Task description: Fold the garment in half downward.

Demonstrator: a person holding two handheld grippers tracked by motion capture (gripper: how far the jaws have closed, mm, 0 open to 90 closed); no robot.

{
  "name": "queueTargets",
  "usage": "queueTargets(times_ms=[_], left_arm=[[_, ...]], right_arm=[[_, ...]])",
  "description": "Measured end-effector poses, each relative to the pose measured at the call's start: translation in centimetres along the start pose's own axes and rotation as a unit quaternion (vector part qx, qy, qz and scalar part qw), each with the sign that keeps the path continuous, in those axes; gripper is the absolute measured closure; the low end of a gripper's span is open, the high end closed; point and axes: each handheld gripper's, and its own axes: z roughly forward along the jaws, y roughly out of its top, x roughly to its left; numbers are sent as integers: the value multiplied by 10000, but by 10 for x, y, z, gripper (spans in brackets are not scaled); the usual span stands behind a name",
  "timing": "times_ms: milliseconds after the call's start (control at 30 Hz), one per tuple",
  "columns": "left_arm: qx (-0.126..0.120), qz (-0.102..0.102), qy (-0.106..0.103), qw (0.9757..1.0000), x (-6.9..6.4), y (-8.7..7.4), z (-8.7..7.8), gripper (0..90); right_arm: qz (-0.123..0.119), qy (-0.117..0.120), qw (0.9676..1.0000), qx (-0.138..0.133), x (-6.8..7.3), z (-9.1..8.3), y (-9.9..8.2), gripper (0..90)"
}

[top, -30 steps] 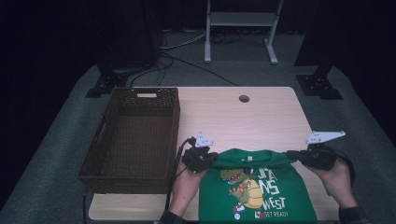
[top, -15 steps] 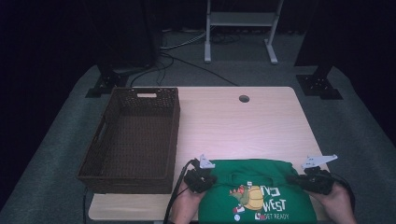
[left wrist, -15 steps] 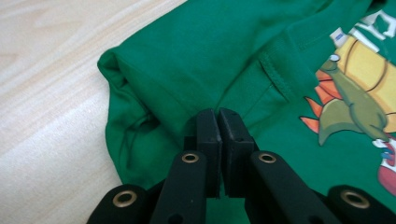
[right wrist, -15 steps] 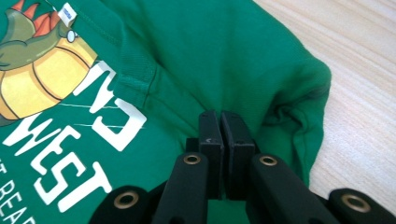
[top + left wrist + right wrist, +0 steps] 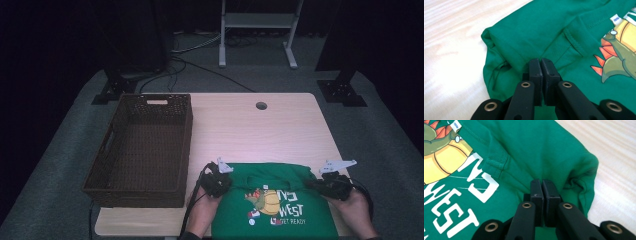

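The green T-shirt (image 5: pixel 277 200) lies print-up at the near edge of the table (image 5: pixel 260 130), between your two hands, with its far edge folded over into a straight ridge and its lower part reaching the table's front edge. The print shows an orange and yellow spiked creature (image 5: pixel 262 199) and white lettering (image 5: pixel 289 196) beside it. In the left gripper view you can see the ribbed collar (image 5: pixel 574 40) and a small white label (image 5: pixel 616 19) near the creature's head.

Your left gripper (image 5: pixel 220 179) sits at the shirt's far left corner, and its jaws are closed tight on a fold of the green cloth, with the bunched shoulder just beyond the tips. Your right gripper (image 5: pixel 327 183) sits at the far right corner, and its jaws are likewise pressed together on the fabric, next to the rounded, gathered shoulder fold. Your left hand (image 5: pixel 202 212) and right hand (image 5: pixel 356 207) hold the gripper bodies from the near side.

To the left of the shirt, just beside your left gripper, stands a dark woven basket (image 5: pixel 142 150) on the table's left part. A round cable hole (image 5: pixel 261 105) shows in the tabletop near its far edge, well apart from the shirt.
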Motion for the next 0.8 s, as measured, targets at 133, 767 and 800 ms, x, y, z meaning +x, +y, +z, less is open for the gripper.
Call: queueTargets(times_ms=[133, 767, 800], left_arm=[[12, 5, 58, 10000, 8, 8, 6, 878], [-133, -300, 338, 9989, 56, 43, 35, 878], [-125, -306, 360, 9988, 57, 44, 35, 878]], right_arm=[[4, -45, 10000, -13, -7, 5, 7, 894], [174, -276, 9990, -311, -53, 44, 52, 894], [189, -285, 9989, -331, -55, 46, 54, 894]])
